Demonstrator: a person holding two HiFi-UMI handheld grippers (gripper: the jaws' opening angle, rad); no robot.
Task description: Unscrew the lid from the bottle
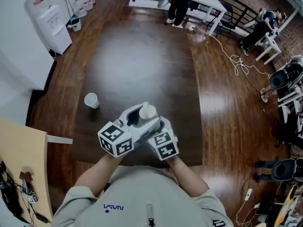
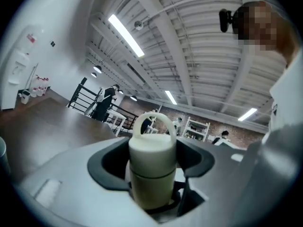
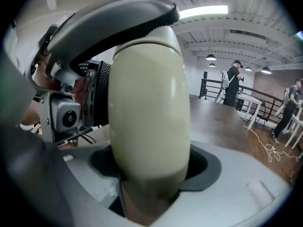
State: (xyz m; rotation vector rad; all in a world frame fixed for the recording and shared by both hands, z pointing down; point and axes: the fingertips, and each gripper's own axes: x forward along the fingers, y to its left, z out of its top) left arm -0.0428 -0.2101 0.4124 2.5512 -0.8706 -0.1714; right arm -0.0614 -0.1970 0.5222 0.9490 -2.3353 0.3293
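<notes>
We find the bottle point(image 2: 150, 190), lid point(image 2: 152, 149) on, held over the table point(image 1: 142, 56) with both claws clamped on it, the left gripper point(image 2: 152, 167) near the lid and the right gripper point(image 3: 150, 167) round the body; the shirt point(image 1: 142, 188) print reads NASA, upside down.

In the head view the left gripper point(image 1: 141, 116) and the right gripper point(image 1: 152, 126) cover nearly all of the bottle point(image 1: 147, 110), and only its pale top shows between them. In the right gripper view its upper end lies under a jaw of the left gripper, and its lower end is lost between the right gripper's own jaws. The inside of the cup point(image 1: 91, 100) is too small to read; perhaps it is empty.
</notes>
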